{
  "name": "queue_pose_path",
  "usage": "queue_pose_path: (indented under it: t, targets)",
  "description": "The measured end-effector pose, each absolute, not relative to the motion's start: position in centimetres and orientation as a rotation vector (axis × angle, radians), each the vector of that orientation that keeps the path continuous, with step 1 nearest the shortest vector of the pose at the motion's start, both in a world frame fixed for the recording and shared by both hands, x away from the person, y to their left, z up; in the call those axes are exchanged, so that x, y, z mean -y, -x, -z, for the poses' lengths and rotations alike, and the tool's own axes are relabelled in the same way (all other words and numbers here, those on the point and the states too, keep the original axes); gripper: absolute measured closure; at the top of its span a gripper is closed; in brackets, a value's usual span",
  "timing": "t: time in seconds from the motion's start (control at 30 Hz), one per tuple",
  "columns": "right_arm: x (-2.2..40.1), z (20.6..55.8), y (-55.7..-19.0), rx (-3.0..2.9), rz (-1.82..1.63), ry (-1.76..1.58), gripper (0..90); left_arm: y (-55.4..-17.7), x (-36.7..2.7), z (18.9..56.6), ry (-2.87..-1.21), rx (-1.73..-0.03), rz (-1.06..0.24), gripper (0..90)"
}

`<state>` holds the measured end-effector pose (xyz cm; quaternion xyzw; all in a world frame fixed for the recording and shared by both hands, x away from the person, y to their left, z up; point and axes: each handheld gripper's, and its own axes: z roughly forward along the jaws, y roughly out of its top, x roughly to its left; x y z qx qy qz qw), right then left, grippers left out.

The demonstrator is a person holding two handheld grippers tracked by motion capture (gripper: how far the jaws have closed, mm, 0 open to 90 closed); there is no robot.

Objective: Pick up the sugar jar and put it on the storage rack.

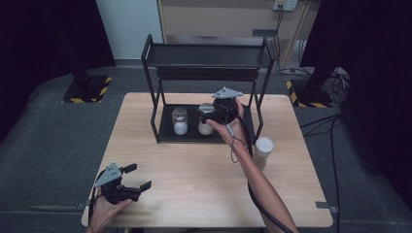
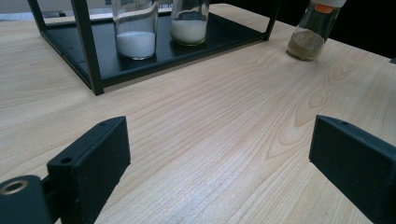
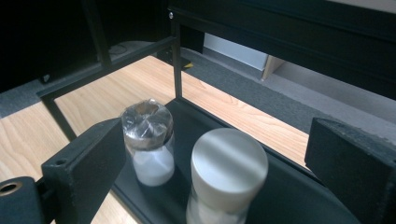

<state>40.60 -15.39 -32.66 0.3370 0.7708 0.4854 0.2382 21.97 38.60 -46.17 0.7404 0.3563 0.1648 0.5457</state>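
A black two-tier rack [image 1: 209,56] stands at the back of the wooden table [image 1: 194,174]. On its lower shelf [image 3: 285,196] stand two glass jars of white powder: one with a wrapped lid [image 1: 180,121] [image 3: 147,135] [image 2: 135,32], one with a smooth pale cap [image 1: 205,128] [image 3: 229,168] [image 2: 189,23]. My right gripper [image 1: 208,114] [image 3: 217,144] hovers just above the capped jar, open, its jaws wide of the cap and touching nothing. At the table's near left corner my left gripper [image 1: 141,176] [image 2: 219,140] rests low, open and empty.
A third jar [image 1: 264,147] [image 2: 310,35], holding brown powder, stands on the table right of the rack, close to my right forearm. The rack's posts [image 2: 88,51] and upper shelf bound the space around the jars. Bare wood lies between the rack and the left gripper.
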Motion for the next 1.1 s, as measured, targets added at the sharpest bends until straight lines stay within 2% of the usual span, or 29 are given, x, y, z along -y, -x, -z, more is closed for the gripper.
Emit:
queue_pose_path:
  t: [0.57, 1.1]
  targets:
    - [20.3, 31.0, -35.5, -2.134, -1.365, -0.866, 3.1, -21.9, -38.6, 46.1, -1.758, -0.847, -0.394, 4.2]
    - [25.1, 31.4, -29.4, -2.104, -1.416, -0.821, 3.1, -21.9, -38.5, 46.1, -1.76, -0.853, -0.398, 4.2]
